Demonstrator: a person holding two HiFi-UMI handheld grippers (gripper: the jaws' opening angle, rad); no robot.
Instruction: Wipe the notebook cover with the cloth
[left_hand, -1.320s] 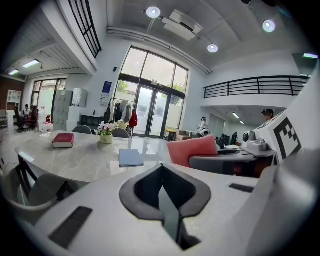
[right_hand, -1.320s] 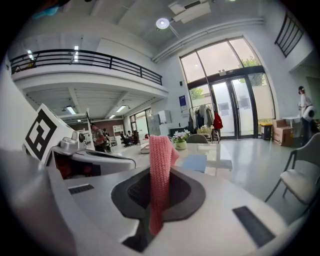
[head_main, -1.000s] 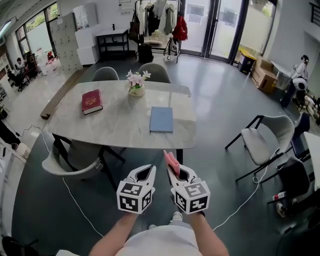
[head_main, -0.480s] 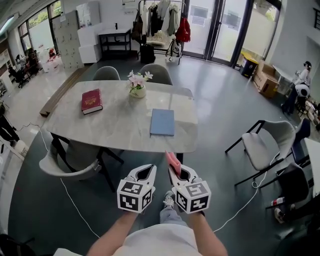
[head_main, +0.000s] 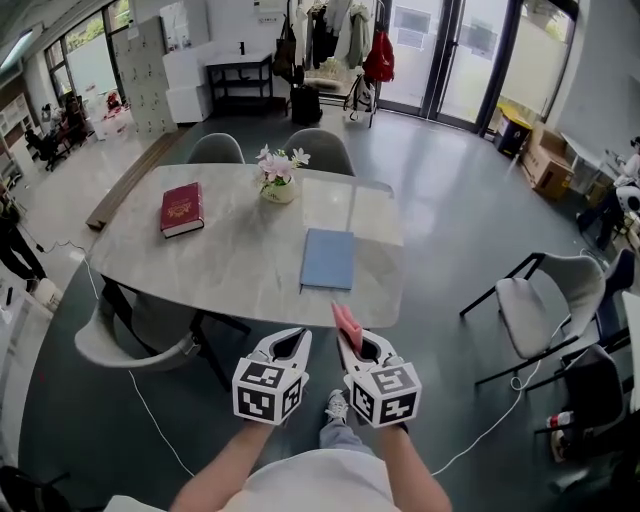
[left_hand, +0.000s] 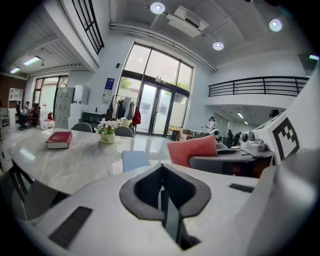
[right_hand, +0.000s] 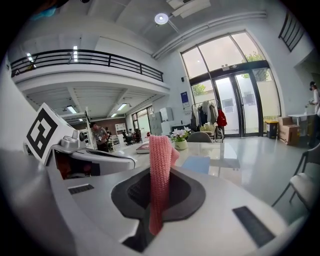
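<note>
notebook (head_main: 328, 259): blue, closed, flat on the marble table (head_main: 200, 270), close to the table edge nearest the person.
cloth (head_main: 346, 322): pink and knitted, standing up out of the right claw; off the table on the near side of the notebook, not touching it.
right gripper (head_main: 347, 338): jaws clamped on the lower part of the cloth; held in the air on the person's side of the notebook, pointing toward it.
left gripper (head_main: 290, 340): jaws pressed together with nothing between them; near-left of the notebook, just beside the right gripper.
red book (head_main: 182, 207): closed, well to the left of the notebook and farther away.
flower pot (head_main: 278, 184): pale blooms, beyond the notebook, a little to its left.
grey chair (head_main: 322, 150): past the flower pot, on the far side from the notebook.
</note>
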